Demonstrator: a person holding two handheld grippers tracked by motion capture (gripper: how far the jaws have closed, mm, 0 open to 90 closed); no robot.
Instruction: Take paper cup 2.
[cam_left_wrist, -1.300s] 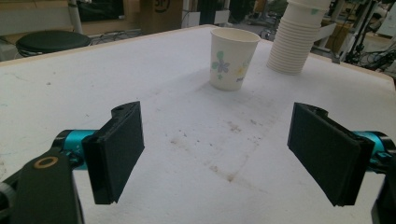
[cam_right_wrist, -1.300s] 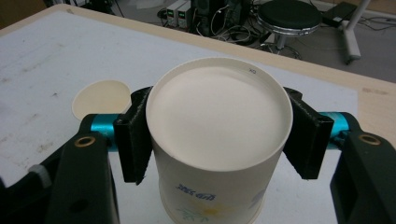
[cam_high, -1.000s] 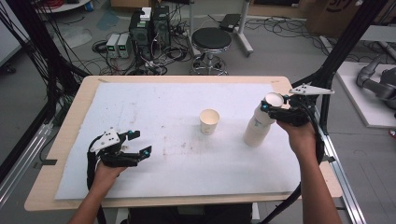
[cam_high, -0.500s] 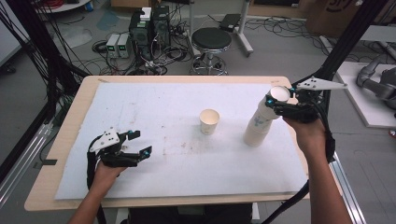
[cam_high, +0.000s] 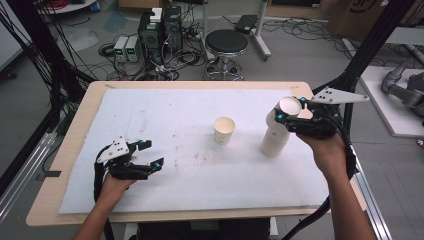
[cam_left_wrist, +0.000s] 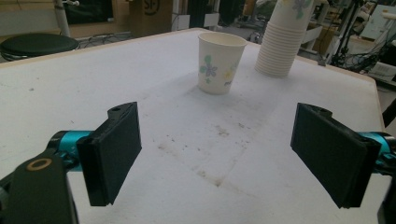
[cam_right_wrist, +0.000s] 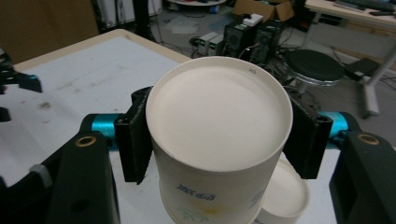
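Top paper cup (cam_right_wrist: 219, 140), clamped by right gripper (cam_right_wrist: 219, 135) over the cup stack (cam_high: 274, 140), is seen with unreadable blue print; left gripper (cam_left_wrist: 217, 163), just opened, is empty.

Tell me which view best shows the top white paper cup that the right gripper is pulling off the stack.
The right gripper view: the top white paper cup sits close up, clamped between both black pads, its open mouth and printed side clear. The high view shows it small and tilted atop the stack of paper cups. The left gripper view cuts it off at the frame's top edge.
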